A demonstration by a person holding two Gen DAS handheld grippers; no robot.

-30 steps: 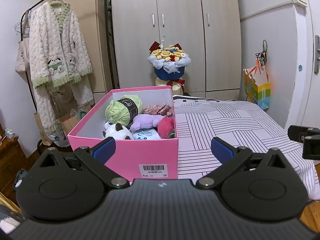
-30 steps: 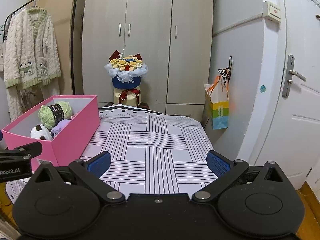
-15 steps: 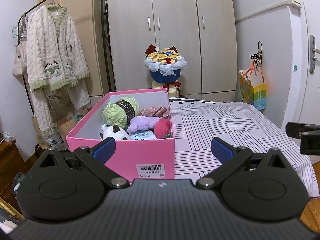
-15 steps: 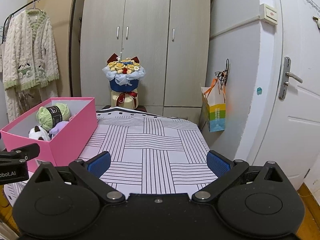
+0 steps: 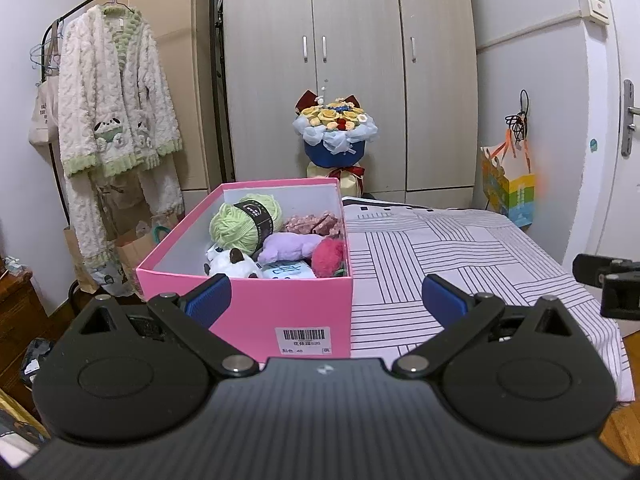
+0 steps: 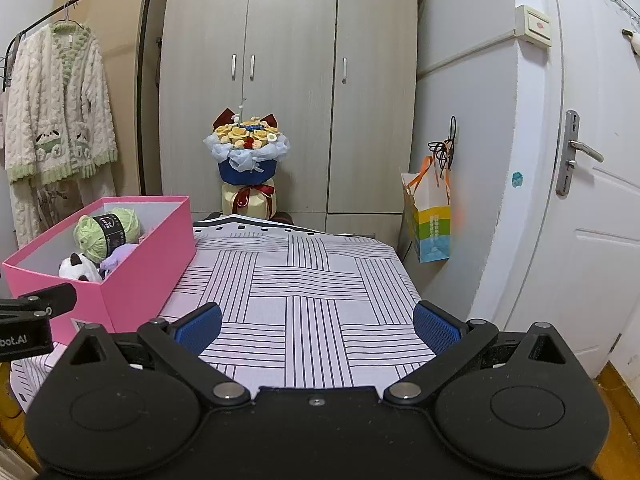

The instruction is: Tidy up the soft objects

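A pink box [image 5: 256, 312] stands on the left side of a striped bedsheet [image 5: 448, 256]. It holds a green yarn ball [image 5: 240, 226], a purple plush [image 5: 288, 246], a panda plush [image 5: 234, 265], a red fuzzy toy [image 5: 329, 256], a pinkish knit piece [image 5: 316, 222] and a pale blue packet [image 5: 290, 270]. My left gripper [image 5: 326, 298] stands open just in front of the box, holding nothing. My right gripper [image 6: 316, 326] is open and empty over the sheet [image 6: 316, 280], to the right of the box [image 6: 132, 276]. The yarn [image 6: 106, 232] and panda [image 6: 78, 266] show there too.
Grey wardrobe doors [image 5: 352, 72] fill the back wall, with a flower bouquet [image 5: 334, 128] in front of them. A fluffy robe [image 5: 116, 120] hangs on a rack at the left. A colourful gift bag [image 6: 430, 220] hangs by the white door [image 6: 592, 200] at the right.
Both grippers have drawn back and risen slightly, so the box and bed look a little farther and lower. Both stay open. Nothing in the box has moved.
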